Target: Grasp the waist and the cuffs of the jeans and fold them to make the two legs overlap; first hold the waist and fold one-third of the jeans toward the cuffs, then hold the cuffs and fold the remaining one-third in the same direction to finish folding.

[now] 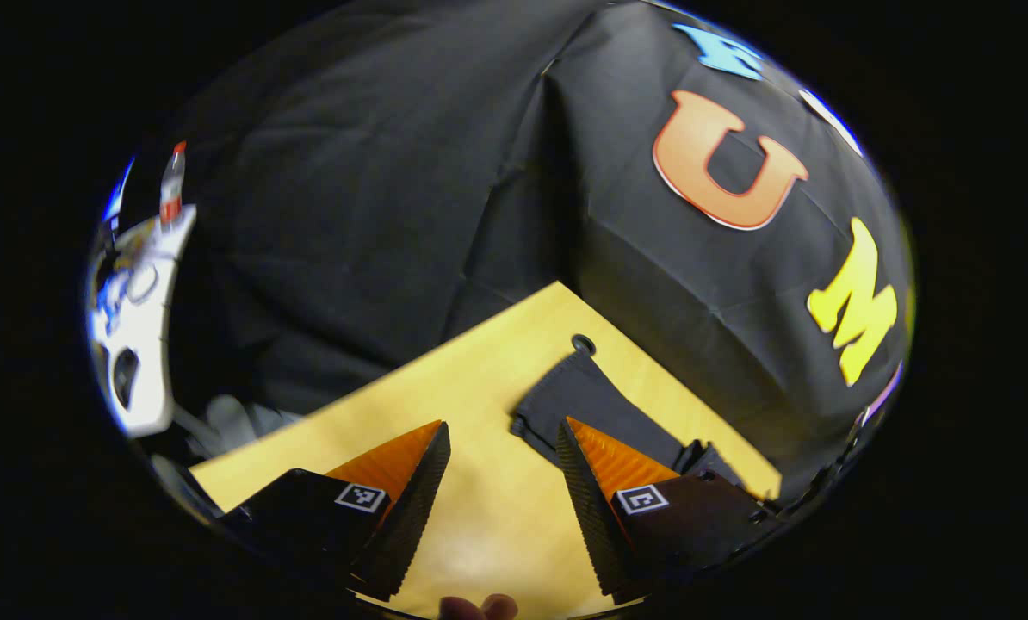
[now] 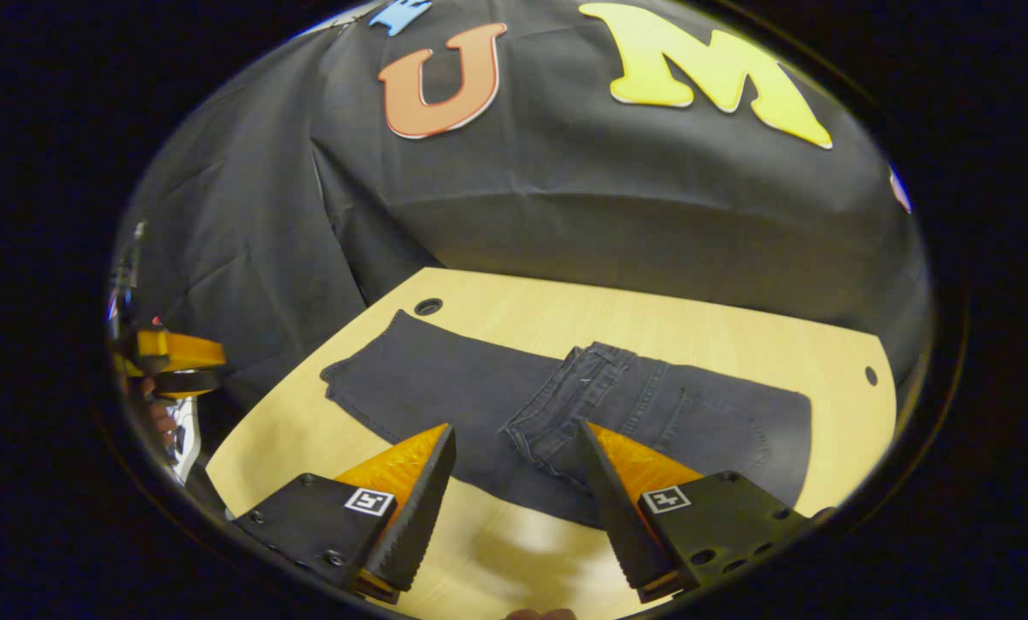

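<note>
Jeans (image 2: 566, 405) flat on bench (image 2: 703, 323), waist third apparently already folded toward cuffs. Soft, limp denim, moderately heavy; best pinched at cuff corners. Left tool (image 1: 504, 469) and right tool (image 2: 518, 469) wide open, empty, above bench.

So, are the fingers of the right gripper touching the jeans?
Apart. In the right gripper view, the right gripper is open above the jeans, its fingers hovering with nothing between them.
</note>
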A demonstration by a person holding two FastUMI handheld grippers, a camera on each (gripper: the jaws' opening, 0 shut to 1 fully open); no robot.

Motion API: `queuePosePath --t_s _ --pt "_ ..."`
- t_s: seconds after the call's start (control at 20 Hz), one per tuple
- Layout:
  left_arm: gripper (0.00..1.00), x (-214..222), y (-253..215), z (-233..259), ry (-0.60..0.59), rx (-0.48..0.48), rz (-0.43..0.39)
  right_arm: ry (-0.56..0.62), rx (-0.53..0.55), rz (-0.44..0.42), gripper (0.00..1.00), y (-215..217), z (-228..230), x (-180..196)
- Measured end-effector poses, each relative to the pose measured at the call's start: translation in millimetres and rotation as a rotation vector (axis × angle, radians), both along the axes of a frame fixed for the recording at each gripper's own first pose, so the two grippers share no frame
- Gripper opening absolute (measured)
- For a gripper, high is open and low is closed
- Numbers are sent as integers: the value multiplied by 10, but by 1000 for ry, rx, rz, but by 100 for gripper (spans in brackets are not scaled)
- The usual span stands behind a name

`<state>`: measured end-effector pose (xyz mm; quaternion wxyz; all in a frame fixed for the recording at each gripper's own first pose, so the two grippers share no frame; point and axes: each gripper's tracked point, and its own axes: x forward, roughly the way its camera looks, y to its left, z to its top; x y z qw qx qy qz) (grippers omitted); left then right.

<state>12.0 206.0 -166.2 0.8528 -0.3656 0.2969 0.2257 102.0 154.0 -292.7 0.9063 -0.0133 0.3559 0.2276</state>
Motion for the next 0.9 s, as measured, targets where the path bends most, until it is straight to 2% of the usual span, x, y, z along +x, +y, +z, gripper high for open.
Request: queuePosePath --t_s 0.05,0.1,0.15,0.35,0.55,0.8,0.9 --pt "82 116 -57 -41 -11 -102 39 -16 -7 2 89 -133 94 -60" --pt "82 222 -99 -100 -10 -184 74 -26 -12 -3 86 -265 184 -117" --pt "82 308 -129 -193 3 -241 100 -31 -13 -15 89 -407 256 -167" --pt "82 537 -167 -626 95 -418 171 -47 -35 -72 89 -894 444 -318" --pt "82 774 -93 -872 147 -473 222 -22 -66 -130 95 -1303 451 -473" --pt "82 907 28 -1109 227 -579 323 -14 -83 -181 96 -1607 523 -555" --pt "82 933 61 -1128 257 -584 349 -14 -89 -196 93 -1694 538 -554"
